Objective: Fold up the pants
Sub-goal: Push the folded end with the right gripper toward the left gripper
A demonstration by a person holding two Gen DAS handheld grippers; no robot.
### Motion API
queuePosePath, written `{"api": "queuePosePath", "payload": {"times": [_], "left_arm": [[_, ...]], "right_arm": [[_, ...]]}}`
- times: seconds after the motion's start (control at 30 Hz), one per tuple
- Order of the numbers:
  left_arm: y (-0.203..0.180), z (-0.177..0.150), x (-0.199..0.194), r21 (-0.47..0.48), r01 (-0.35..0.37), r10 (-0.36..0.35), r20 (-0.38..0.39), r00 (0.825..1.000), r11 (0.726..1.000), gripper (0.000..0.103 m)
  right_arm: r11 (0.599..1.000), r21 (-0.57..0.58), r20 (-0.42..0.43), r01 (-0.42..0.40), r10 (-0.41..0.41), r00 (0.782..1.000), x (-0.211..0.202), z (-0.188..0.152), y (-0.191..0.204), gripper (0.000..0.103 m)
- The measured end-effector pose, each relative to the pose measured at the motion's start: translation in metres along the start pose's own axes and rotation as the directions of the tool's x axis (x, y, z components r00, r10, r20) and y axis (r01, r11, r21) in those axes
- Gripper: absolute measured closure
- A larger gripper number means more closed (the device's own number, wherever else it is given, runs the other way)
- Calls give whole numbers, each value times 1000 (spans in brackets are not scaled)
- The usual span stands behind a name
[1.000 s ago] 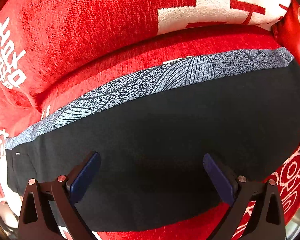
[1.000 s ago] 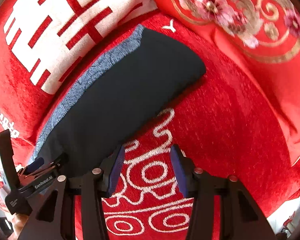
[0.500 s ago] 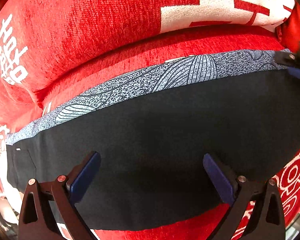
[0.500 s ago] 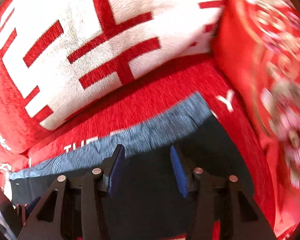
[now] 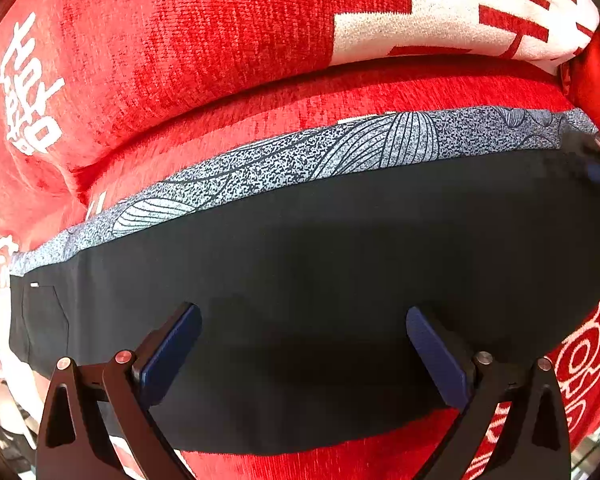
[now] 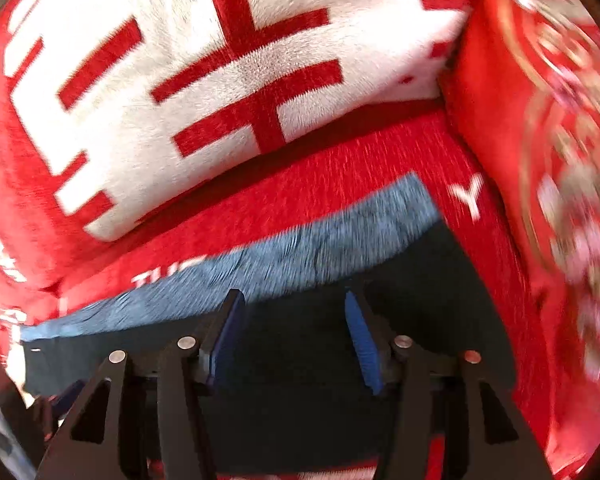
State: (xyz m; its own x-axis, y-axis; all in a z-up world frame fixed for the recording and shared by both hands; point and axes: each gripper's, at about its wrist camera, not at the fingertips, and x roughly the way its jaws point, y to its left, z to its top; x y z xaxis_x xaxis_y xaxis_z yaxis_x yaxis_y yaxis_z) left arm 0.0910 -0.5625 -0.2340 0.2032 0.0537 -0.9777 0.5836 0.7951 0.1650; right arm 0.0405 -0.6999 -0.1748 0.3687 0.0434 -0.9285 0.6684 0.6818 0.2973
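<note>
The black pants (image 5: 320,280) lie flat on the red sofa seat (image 5: 380,92), long axis running left to right, patterned band at the far edge. Left gripper (image 5: 303,354) hovers spread wide over the middle; right gripper (image 6: 294,340), parted and empty, sits nearer the right end.

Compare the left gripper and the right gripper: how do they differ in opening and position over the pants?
The left gripper is spread wide; the right gripper has a narrower gap. The left hangs over the middle of the pants; the right sits near their end corner. Both are open, have blue-padded fingers and hold nothing.
</note>
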Motion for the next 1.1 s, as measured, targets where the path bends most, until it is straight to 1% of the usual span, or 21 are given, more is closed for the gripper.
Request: {"api": "queuePosePath", "payload": {"times": [0.1, 0.2, 0.33, 0.4, 0.47, 0.5, 0.6, 0.7, 0.83, 0.87, 0.9, 0.93, 0.97, 1.03, 1.1], "left_arm": [[2, -6, -7, 0, 8, -8, -10, 1000, 1000, 0], [3, -16, -14, 9, 10, -10, -15, 1000, 1000, 0], [2, -27, -21, 20, 9, -9, -25, 1000, 1000, 0], [-2, -31, -23, 25, 4, -4, -28, 1000, 1000, 0], [-7, -31, -25, 23, 7, -6, -25, 1000, 1000, 0], [-9, -29, -25, 25, 7, -7, -24, 1000, 1000, 0], [-21, -23, -29, 36, -8, 8, -3, 1000, 999, 0], [-28, -8, -33, 25, 0, 0, 21, 1000, 1000, 0], [-45, 19, -29, 30, -10, 8, 64, 998, 999, 0], [-50, 26, -26, 31, -20, 17, 73, 997, 999, 0], [-53, 31, -23, 29, -27, 24, 71, 997, 999, 0], [-55, 36, -21, 25, -31, 30, 67, 997, 999, 0], [-55, 39, -20, 16, -32, 31, 65, 997, 999, 0], [-58, 44, -22, 13, -34, 33, 73, 997, 999, 0], [-64, 46, -21, 28, -53, 51, 74, 996, 998, 0]], "right_arm": [[999, 35, -11, -38, 39, 999, -17, -29, -9, 45], [996, 63, -36, -56, 58, 998, -27, -62, -21, 45], [993, 107, -78, -52, 60, 995, -31, -96, -36, 45], [990, 136, -86, -47, 59, 995, -31, -104, -46, 45], [985, 167, -79, -50, 64, 995, -35, -107, -55, 45], [981, 184, -70, -52, 66, 995, -35, -105, -67, 45], [973, 225, -30, -58, 67, 997, -40, -102, -77, 45], [961, 274, 22, -49, 45, 999, -41, -86, -92, 45], [934, 351, 57, -66, 49, 997, -30, -67, -113, 47], [928, 363, 64, -80, 61, 996, -26, -63, -116, 55], [924, 370, 67, -96, 77, 995, -23, -60, -119, 77], [929, 359, 62, -90, 72, 995, -20, -54, -118, 85], [939, 337, 65, -74, 55, 996, -21, -50, -114, 86], [970, 240, 105, -43, 18, 994, -28, -44, -98, 87], [983, 182, 112, -20, -1, 994, -28, -42, -91, 87]]}}
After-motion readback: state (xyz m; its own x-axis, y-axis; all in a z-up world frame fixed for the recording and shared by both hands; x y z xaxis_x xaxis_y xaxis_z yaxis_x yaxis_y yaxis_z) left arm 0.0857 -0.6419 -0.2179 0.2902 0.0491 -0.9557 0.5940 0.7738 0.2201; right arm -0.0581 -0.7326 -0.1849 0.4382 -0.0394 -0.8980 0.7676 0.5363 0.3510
